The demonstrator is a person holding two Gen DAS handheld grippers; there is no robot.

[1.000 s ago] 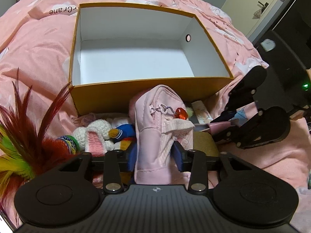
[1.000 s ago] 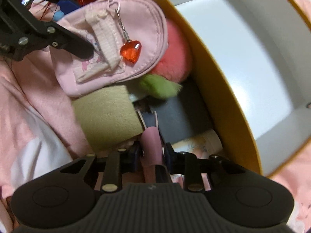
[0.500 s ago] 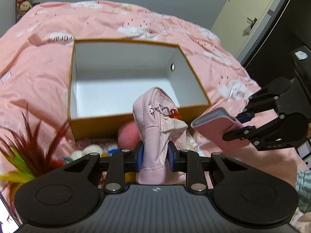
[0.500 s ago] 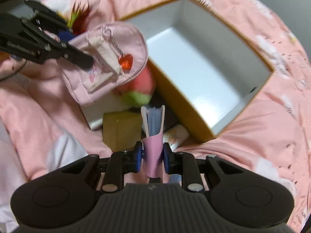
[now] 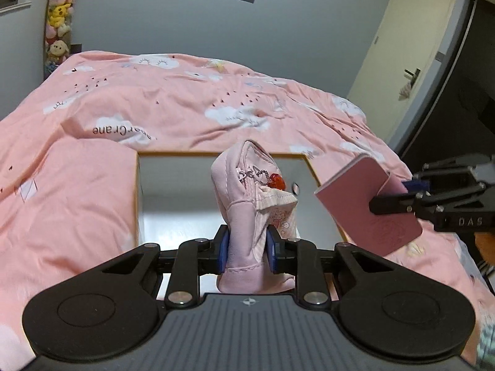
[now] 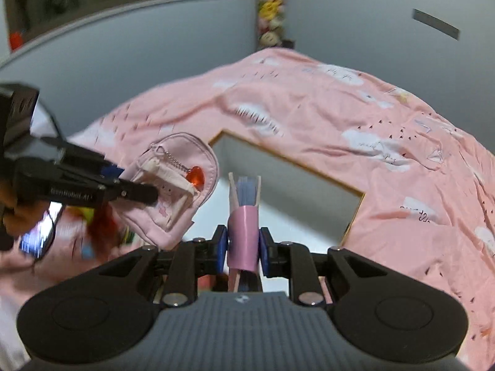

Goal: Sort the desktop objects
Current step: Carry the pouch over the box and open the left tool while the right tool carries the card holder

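— What lies beyond the sorting?
— A pink duvet printed with clouds, plush toys stacked in the corner (blurred in the right view), a pale door at right.

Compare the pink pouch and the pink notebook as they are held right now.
The pink pouch is soft, puffy fabric; the pink notebook is flat and stiff.
The pouch carries a red heart charm on a chain; the notebook's cover is plain.
The left claw grips the pouch; the right claw grips the notebook.
Both are pink, clamped above the open box.
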